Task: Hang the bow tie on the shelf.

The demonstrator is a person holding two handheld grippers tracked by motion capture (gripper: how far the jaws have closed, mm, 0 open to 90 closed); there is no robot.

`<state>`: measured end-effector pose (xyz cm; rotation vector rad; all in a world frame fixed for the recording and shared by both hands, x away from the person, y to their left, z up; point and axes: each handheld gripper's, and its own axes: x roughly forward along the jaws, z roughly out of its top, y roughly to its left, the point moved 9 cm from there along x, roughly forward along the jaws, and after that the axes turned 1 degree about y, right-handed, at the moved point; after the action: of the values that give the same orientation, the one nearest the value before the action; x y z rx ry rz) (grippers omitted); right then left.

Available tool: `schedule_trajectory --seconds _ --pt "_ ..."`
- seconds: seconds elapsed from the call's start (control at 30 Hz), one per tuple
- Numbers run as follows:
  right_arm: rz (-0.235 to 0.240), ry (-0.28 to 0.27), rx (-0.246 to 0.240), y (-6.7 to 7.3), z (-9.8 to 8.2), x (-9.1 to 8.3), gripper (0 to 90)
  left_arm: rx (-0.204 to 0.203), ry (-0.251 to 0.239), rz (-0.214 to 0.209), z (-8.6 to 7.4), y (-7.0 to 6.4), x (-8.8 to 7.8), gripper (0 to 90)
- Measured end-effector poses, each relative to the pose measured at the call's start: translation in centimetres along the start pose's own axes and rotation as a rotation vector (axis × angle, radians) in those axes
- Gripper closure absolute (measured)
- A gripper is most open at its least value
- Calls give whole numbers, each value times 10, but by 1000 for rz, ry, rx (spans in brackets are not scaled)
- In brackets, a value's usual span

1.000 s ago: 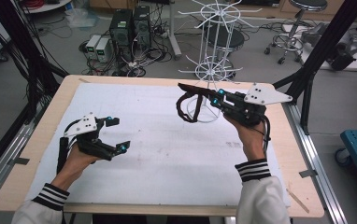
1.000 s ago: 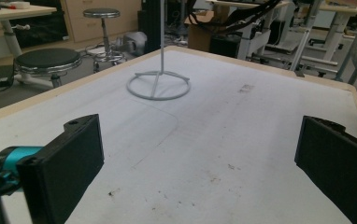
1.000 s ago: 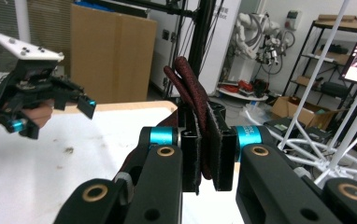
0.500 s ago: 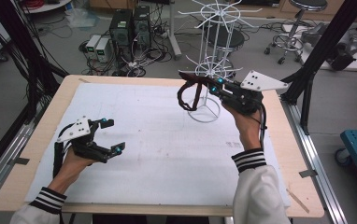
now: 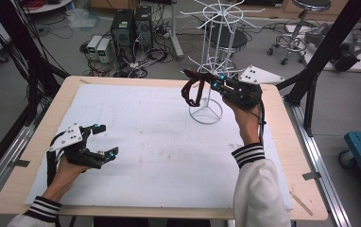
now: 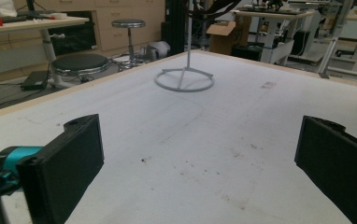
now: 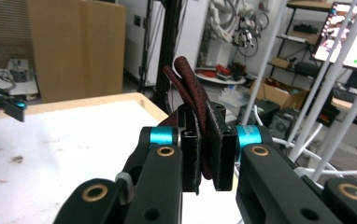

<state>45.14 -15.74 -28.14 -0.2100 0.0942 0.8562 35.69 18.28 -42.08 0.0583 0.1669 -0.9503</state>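
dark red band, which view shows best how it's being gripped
The right gripper view: the dark red band sits pinched between the right gripper's closed jaws. The high view shows its loop hanging beside the wire rack.

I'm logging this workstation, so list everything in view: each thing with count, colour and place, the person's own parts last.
Band: one, dark red loop, clamped in the right gripper, hanging beside the rack's pole.
Wire rack: one, white, upright with a ring base near the table's far right.
Table: one, light wood edge with a stained white sheet on top.
Computer towers: two, dark, on the floor beyond the table.
Stools: two, dark seats, on the floor beyond the table.
Left gripper: one, black with teal accents, jaws open with nothing between them, low over the near left.
Right gripper: one, black, raised by the rack.
Sleeves: two, white with striped cuffs.
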Motion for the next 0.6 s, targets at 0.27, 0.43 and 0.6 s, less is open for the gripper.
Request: schedule_trajectory --seconds 0.27,0.43,0.6 --pt "-4 42 21 -7 -1 7 850 -3 9 22 -8 4 -3 17" --pt "-14 76 26 -11 -3 10 850 10 3 76 -14 10 -9 17" --pt "-29 100 49 -15 -9 13 850 -4 -11 117 -20 15 -15 17"
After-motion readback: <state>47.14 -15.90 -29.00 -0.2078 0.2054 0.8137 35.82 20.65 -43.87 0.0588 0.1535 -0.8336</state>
